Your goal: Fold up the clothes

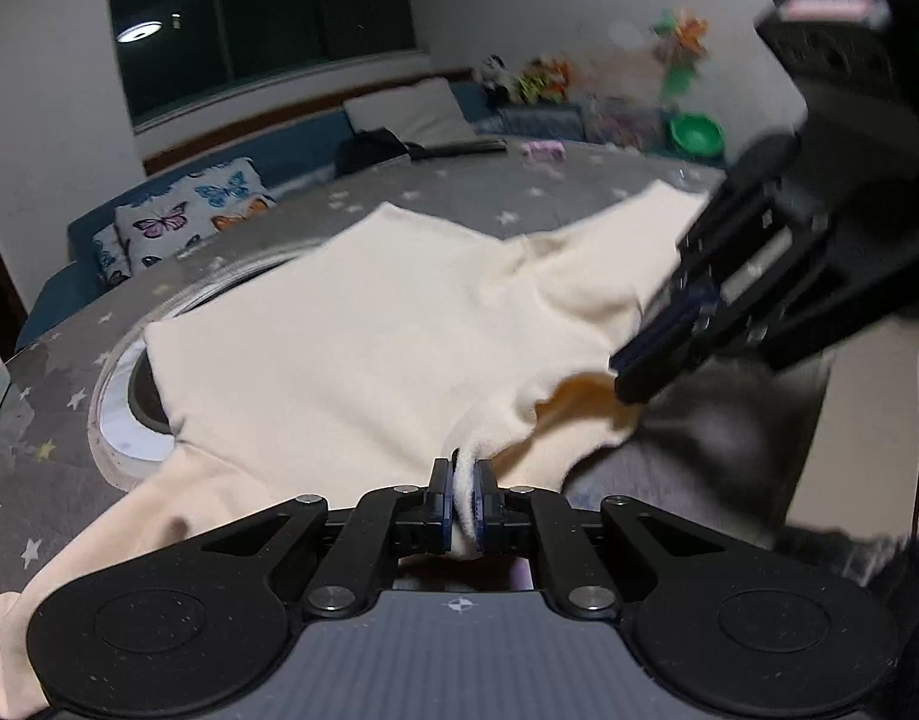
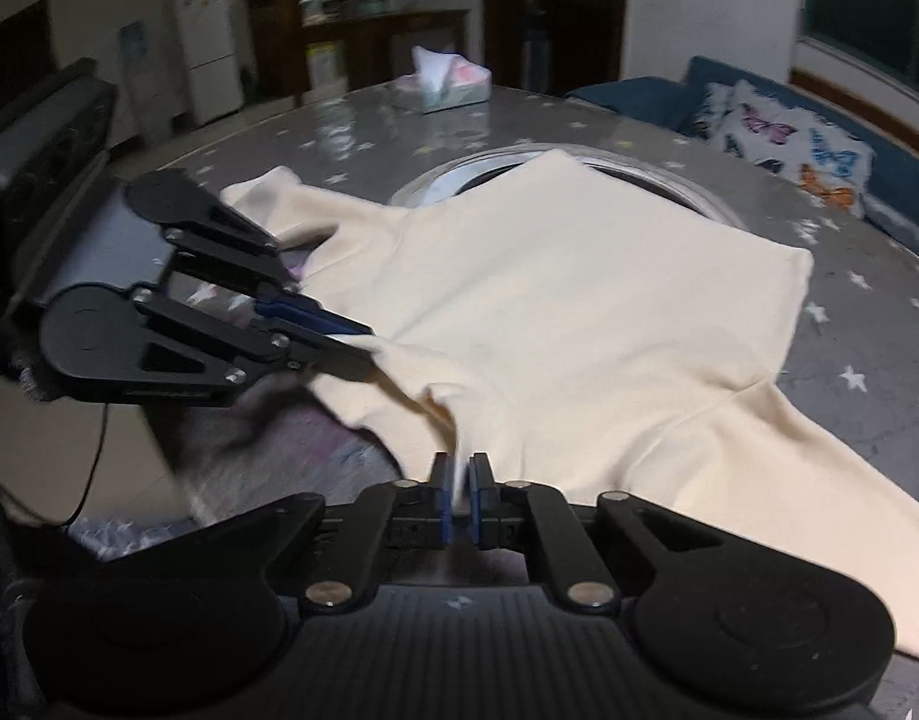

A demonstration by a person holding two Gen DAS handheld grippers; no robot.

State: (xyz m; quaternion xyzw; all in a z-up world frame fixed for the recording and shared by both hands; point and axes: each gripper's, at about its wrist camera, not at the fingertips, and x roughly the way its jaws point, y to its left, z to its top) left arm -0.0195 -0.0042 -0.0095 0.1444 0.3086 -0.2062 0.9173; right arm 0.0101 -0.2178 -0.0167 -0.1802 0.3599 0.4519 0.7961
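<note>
One cream shirt (image 2: pixel 579 312) covers much of the grey, star-printed tabletop (image 2: pixel 867 324), spread flat over a round inset ring (image 2: pixel 453 180) near the middle, with one sleeve trailing toward the near edge and the other reaching away on the far side. Beyond the cloth, a tissue box (image 2: pixel 444 87) sits on the far part of the tabletop, well apart from the work, and a butterfly cushion (image 1: pixel 183 219) lies on the blue sofa behind.

Both tools grip the near edge of the garment, around the neckline as far as the blur allows. The left gripper (image 1: pixel 465 495) is pinched narrow on a bunched fold of cream fabric, which shows between its blue pads. The right gripper (image 2: pixel 459 495) is likewise closed tight on a thin lip of cloth, and the fabric between the two is puckered and lifted off the surface.

The risk, as I judge it, lies in those shallow bites: the right one holds only a sliver, so a quick pull could let it slip out and drop that corner. Uneven lifting would skew the fold line, and dragging the body across the inset ring might snag or wrinkle the lower layer.
</note>
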